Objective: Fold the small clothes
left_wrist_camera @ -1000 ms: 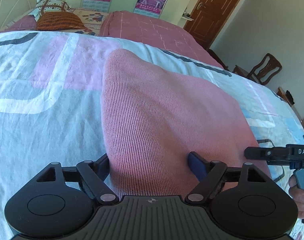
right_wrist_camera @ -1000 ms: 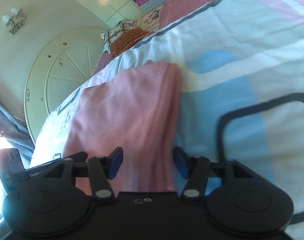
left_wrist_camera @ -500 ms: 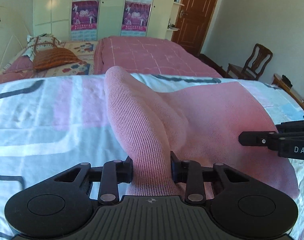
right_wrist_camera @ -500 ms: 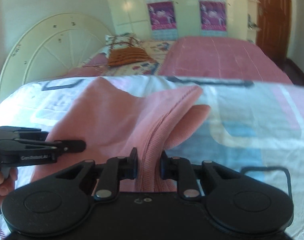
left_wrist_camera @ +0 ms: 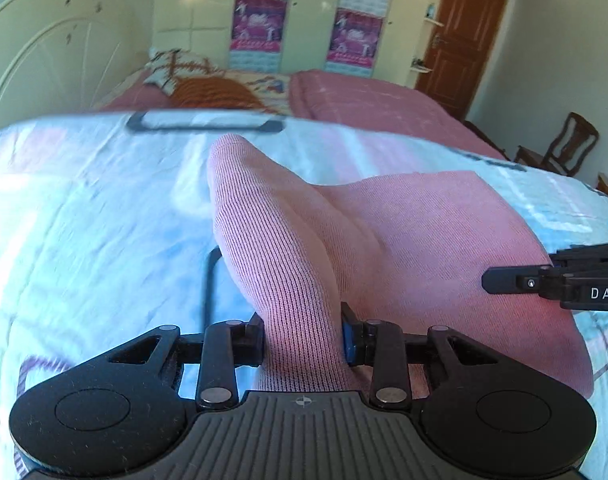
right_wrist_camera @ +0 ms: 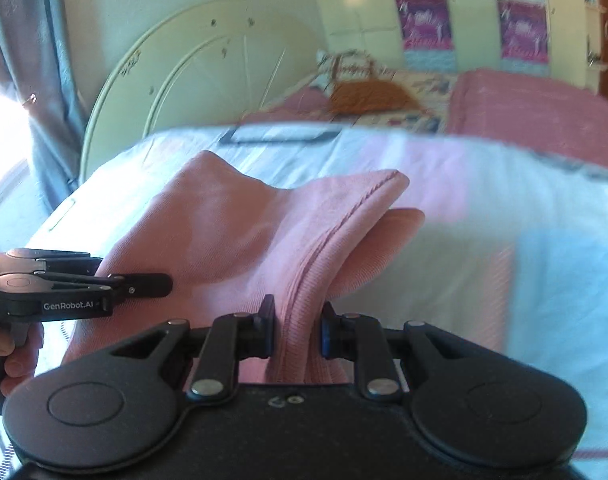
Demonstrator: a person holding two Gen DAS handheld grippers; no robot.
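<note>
Left gripper (left_wrist_camera: 302,334): fingers nearly closed, pinching a thick ribbed edge of the pink knit garment (left_wrist_camera: 423,248) at lower centre of frame. Right gripper (right_wrist_camera: 296,332): same, jaws drawn in on a bunched hem at lower centre.

Garment rises from both pinches in ridges, its far part resting on the pale patterned bedspread (left_wrist_camera: 84,220) at mid-frame. Two lifted corners peak toward upper centre in the right view.

Further out: pink quilt (left_wrist_camera: 363,96), orange cushion (left_wrist_camera: 212,94), posters on wardrobe doors at top, wooden chair (left_wrist_camera: 559,148) at right edge.

Risks, as judged: layers in each pinch look uneven; a loose under-layer could slip out during carry-over and skew the fold. Unequal lift between hands would twist the crease.

Writing: "GenRobot.AI" on left tool, seen lower left in right view; "DAS" (cut off) on right tool, right edge of left view. Poster text unreadable.
</note>
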